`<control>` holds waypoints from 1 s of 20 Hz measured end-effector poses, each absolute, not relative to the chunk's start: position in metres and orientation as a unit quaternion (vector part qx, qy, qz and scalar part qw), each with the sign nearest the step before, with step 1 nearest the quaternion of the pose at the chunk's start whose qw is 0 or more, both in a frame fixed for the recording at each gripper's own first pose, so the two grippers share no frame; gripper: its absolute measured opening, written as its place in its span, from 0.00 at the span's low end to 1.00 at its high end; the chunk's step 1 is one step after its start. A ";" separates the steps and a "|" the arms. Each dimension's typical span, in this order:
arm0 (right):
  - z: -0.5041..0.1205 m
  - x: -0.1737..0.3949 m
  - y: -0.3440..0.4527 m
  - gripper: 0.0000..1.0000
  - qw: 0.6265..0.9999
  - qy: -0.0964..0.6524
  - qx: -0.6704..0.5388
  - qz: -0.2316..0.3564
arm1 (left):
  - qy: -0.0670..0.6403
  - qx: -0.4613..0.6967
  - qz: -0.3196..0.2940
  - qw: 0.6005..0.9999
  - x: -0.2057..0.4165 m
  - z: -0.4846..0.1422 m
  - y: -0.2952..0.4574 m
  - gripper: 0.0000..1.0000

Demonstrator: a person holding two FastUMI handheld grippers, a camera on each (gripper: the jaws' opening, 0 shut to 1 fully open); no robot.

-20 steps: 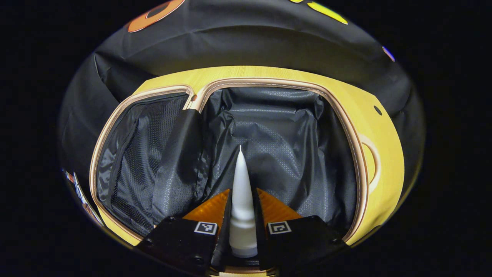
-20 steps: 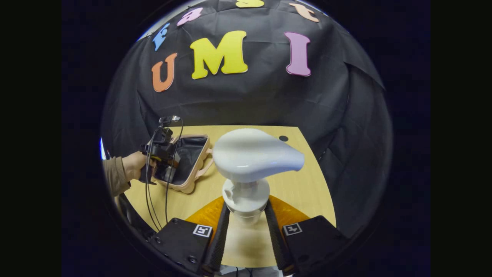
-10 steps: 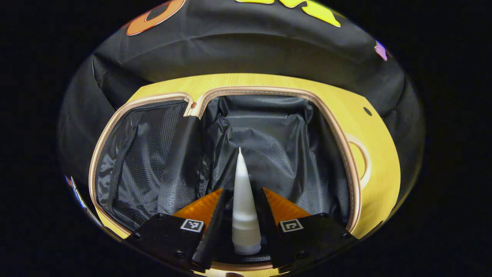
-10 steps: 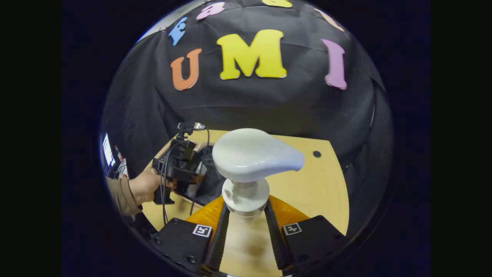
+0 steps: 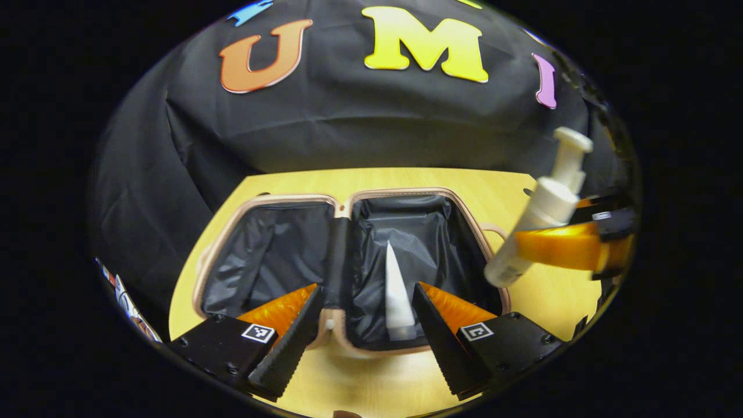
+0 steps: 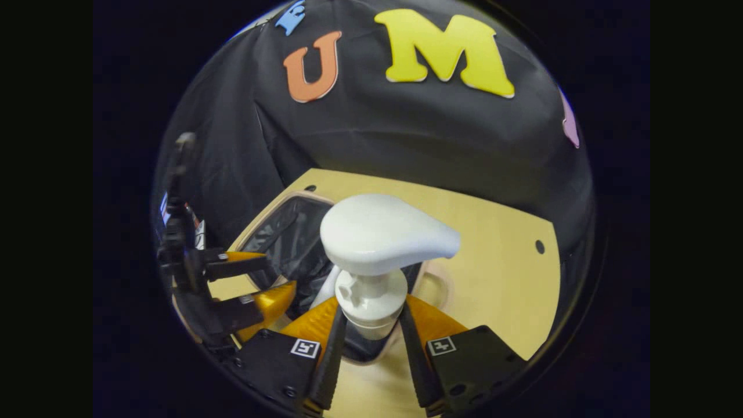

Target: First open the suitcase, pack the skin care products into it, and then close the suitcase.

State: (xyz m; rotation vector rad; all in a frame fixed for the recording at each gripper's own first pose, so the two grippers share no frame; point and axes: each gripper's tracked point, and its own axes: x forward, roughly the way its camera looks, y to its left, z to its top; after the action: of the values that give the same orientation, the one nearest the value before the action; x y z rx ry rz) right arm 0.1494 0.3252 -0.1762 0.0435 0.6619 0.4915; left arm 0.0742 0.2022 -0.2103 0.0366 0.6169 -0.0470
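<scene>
The open suitcase [image 5: 348,203] lay at centre frame with the white tube [image 5: 397,290] inside. The left hand-held gripper [image 5: 367,325] stood spread, empty. The right hand-held gripper [image 6: 371,342] clamped the pump bottle [image 6: 377,255] at its neck; that tilted hold risked slippage or striking the rim.

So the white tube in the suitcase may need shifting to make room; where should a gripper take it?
Grip the white tube across its thicker cap end, coming from above the open suitcase on the near side. It lies flat in the right compartment, tapering to a thin crimped tip at the far end, so the wider near end probably gives the surest hold.
</scene>
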 end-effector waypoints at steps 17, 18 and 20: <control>-0.291 0.179 0.383 0.49 0.845 0.504 0.103 0.149 | 0.197 -0.044 0.039 0.979 0.006 -0.191 0.293 0.99; -0.297 0.180 0.381 0.50 0.842 0.510 0.111 0.136 | 0.193 -0.045 0.038 0.979 0.005 -0.190 0.295 0.99; -0.305 0.181 0.379 0.50 0.837 0.519 0.126 0.120 | 0.183 -0.044 0.040 0.981 0.005 -0.187 0.299 0.99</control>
State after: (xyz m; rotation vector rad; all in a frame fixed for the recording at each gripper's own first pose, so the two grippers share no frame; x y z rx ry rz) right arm 0.1813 0.3794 -0.3050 0.2661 1.0995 0.2541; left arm 0.0051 0.2988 -0.1875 -0.0892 0.3674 0.0803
